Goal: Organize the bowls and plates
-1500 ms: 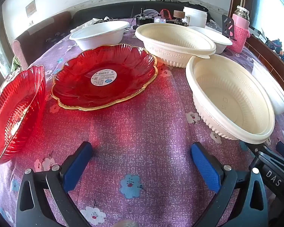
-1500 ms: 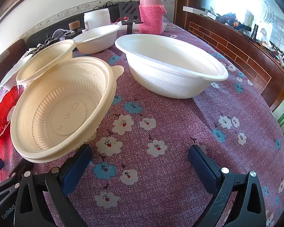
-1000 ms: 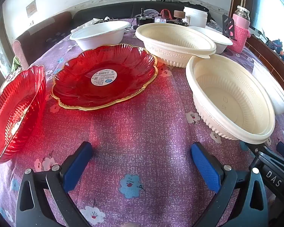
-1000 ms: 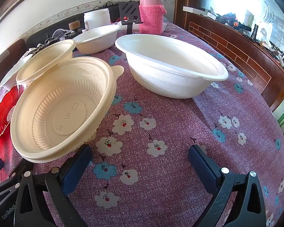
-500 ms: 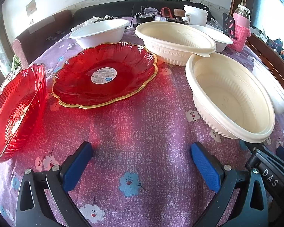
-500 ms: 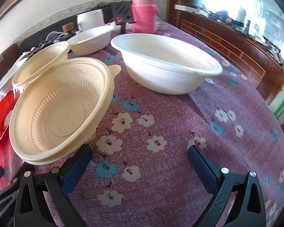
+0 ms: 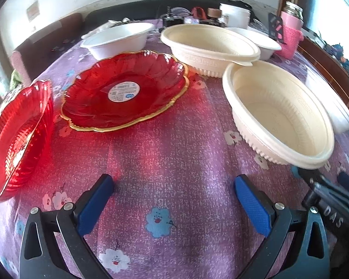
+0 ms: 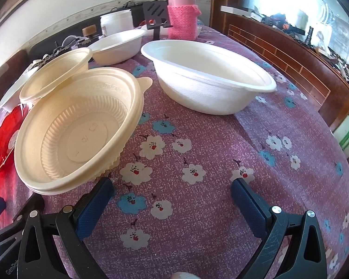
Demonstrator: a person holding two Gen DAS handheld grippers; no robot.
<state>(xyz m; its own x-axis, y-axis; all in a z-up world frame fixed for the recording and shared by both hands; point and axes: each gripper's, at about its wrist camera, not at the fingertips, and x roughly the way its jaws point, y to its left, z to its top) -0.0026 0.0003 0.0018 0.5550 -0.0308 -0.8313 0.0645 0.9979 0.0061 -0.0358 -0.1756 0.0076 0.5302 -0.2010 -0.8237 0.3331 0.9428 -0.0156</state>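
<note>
My left gripper [image 7: 174, 193] is open and empty above the purple flowered tablecloth. Ahead of it lie a red gold-rimmed plate [image 7: 125, 90] with a sticker and a second red plate [image 7: 16, 137] at the left. A cream ribbed bowl [image 7: 279, 111] sits to its right, another cream bowl [image 7: 209, 46] behind. My right gripper [image 8: 172, 195] is open and empty. The near cream bowl [image 8: 81, 130] lies just ahead of its left finger. A large white bowl [image 8: 209, 81] stands ahead, and a smaller white bowl [image 8: 118, 46] behind.
A white bowl [image 7: 118, 39] stands at the back left. A pink flask [image 8: 181, 11], a black stand [image 8: 157, 16], a white jar [image 8: 116, 23] and clutter sit at the far edge. A wooden rail [image 8: 290, 60] runs along the right. The table's right edge [image 8: 346, 162] drops off.
Both grippers have shifted slightly forward and tilted, so the views are a little blurred. Nothing on the table has moved. Both stay open.
</note>
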